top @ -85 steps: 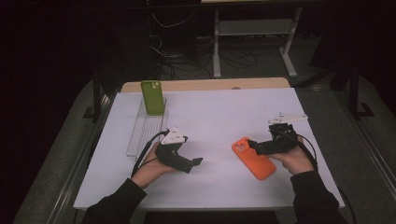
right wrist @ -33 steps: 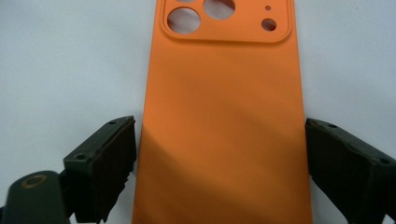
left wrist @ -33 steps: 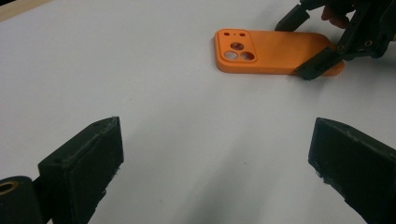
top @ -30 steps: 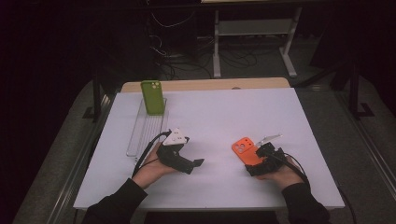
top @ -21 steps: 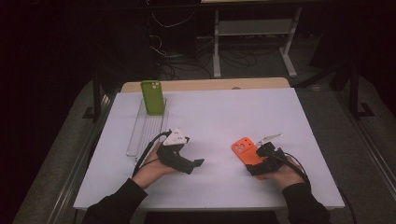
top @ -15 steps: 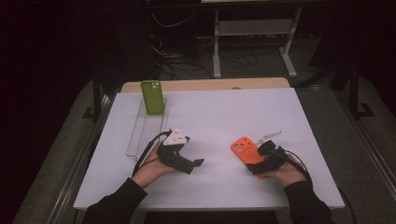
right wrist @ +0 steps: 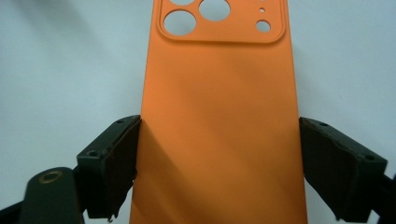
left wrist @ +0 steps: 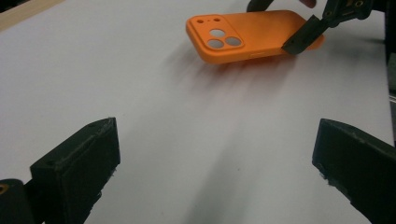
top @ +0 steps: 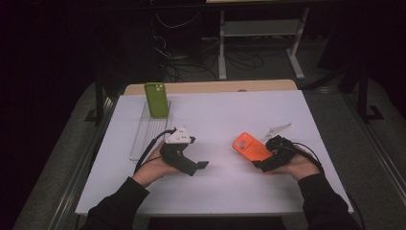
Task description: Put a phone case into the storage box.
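Right gripper view, orange phone case (right wrist: 219,130), smooth matte back, round camera cutouts

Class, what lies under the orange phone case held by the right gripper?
Under the orange phone case: white table cover and the case's shadow; its camera end is lifted. The right gripper hides the rest.

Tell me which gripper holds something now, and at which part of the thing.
The right gripper holds the orange silicone phone case across its two long edges, at the end away from the camera holes. The left gripper is open and holds nothing.
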The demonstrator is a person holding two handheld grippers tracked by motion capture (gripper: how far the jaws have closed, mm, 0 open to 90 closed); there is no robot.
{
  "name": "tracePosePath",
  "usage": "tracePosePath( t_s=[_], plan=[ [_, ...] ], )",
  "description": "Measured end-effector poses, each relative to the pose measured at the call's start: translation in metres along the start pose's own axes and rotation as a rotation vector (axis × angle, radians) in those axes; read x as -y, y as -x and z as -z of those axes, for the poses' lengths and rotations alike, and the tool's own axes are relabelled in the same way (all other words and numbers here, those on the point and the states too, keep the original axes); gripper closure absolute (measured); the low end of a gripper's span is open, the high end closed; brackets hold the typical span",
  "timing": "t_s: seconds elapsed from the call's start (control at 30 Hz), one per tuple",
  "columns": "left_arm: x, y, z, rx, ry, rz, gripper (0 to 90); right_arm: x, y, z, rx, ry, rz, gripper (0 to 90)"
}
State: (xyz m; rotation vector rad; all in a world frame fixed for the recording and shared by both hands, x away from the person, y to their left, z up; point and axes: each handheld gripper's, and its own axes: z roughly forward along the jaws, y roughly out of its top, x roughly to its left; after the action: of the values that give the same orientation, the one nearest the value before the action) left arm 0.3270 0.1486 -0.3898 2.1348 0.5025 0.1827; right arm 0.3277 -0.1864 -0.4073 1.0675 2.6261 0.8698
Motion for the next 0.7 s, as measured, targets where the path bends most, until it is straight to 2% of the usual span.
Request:
tracePosePath(
  t_s=[0.1, 0.3, 0.37, 0.4, 0.5, 0.63, 0.7],
  plan=[
    [-0.004, -0.002, 0.000, 0.017, -0.004, -0.016, 0.3, -0.006, -0.001, -0.002, -0.038, -0.008, 0.045, 15.4],
    [-0.013, -0.003, 0.001, 0.079, -0.003, -0.047, 0.0, -0.020, -0.004, -0.008, -0.094, -0.022, 0.131, 15.4],
    [-0.015, -0.006, 0.000, 0.092, -0.013, -0.068, 0.0, -0.024, -0.005, -0.008, -0.097, -0.024, 0.177, 15.4],
    [-0.016, -0.006, 0.000, 0.100, -0.015, -0.065, 0.0, -0.027, -0.004, -0.010, -0.097, -0.020, 0.208, 15.3],
    [-0.020, -0.007, 0.000, 0.120, -0.041, -0.104, 0.0, -0.033, -0.006, -0.009, -0.142, -0.016, 0.227, 15.3],
    [-0.025, -0.006, 0.000, 0.148, -0.048, -0.141, 0.0, -0.040, -0.010, -0.009, -0.192, -0.017, 0.301, 15.3],
    [-0.029, -0.007, -0.001, 0.155, -0.044, -0.140, 0.0, -0.044, -0.013, -0.010, -0.221, -0.018, 0.330, 15.3]
  ],
)
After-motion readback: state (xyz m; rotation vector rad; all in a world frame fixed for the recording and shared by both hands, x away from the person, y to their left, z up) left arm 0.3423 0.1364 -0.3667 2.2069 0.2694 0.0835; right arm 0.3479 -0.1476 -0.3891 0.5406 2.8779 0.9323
